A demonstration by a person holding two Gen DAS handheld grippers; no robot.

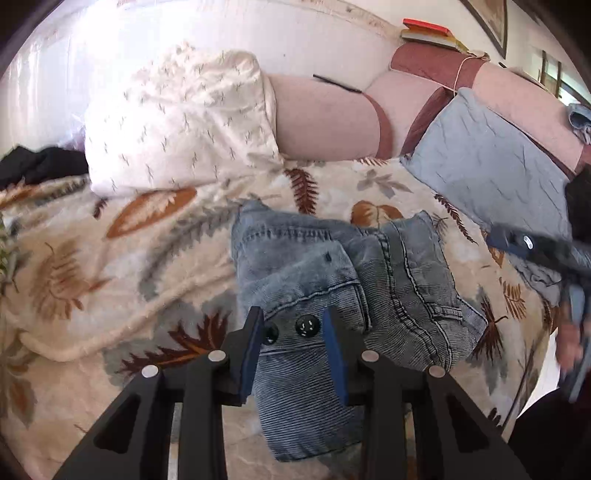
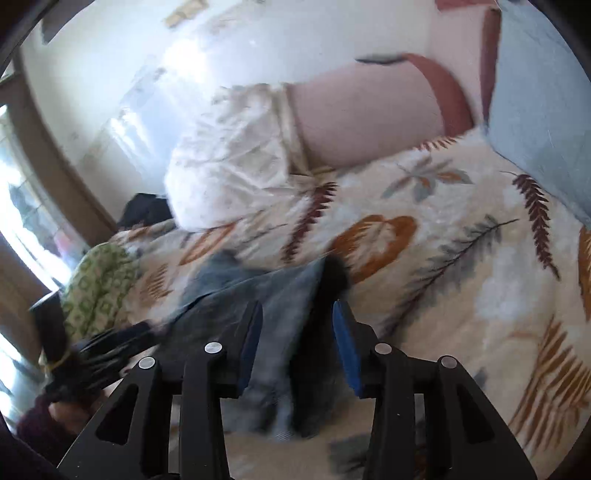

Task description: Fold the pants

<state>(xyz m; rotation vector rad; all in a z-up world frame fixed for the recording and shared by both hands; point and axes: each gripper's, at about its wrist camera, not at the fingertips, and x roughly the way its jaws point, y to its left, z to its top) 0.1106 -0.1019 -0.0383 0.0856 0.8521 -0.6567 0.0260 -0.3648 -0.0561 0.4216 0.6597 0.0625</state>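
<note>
On the leaf-patterned blanket [image 1: 122, 258] lay the pants [image 1: 332, 280], faded blue denim bunched into a rough, thick fold, filling the middle of the left wrist view. Waistband end sat nearest the camera, two dark buttons [image 1: 307, 326] showing right between the fingers. And the left gripper [image 1: 295, 332] stood with its jaws apart, blue pads [image 1: 334, 354] either side of that buttoned band, not pressing on it as far as the view showed. Denim ran under and between the fingers, out toward six o'clock.

Over at three o'clock in that same view the right gripper [image 1: 524, 245] swept in as a blur, a hand [image 1: 570, 343] smeared below it.

From the right wrist camera, everything was streaked. The right gripper [image 2: 297, 332] had its jaws apart too, with blurred denim [image 2: 258, 295] lying between and beneath the fingers; whether the pads touched cloth, I could not tell. At eight o'clock the other gripper [image 2: 110, 343] showed dark and smeared, held in a hand [image 2: 62, 408].

Beyond the pants, at eleven o'clock in the left view, a white patterned pillow [image 1: 177, 122] leaned on the pink headboard [image 1: 325, 114]. A grey-blue pillow [image 1: 491, 166] sat at two o'clock, books [image 1: 428, 33] stacked above at one. Green patterned cloth [image 2: 99, 288] edged the blanket at nine o'clock in the right view.
</note>
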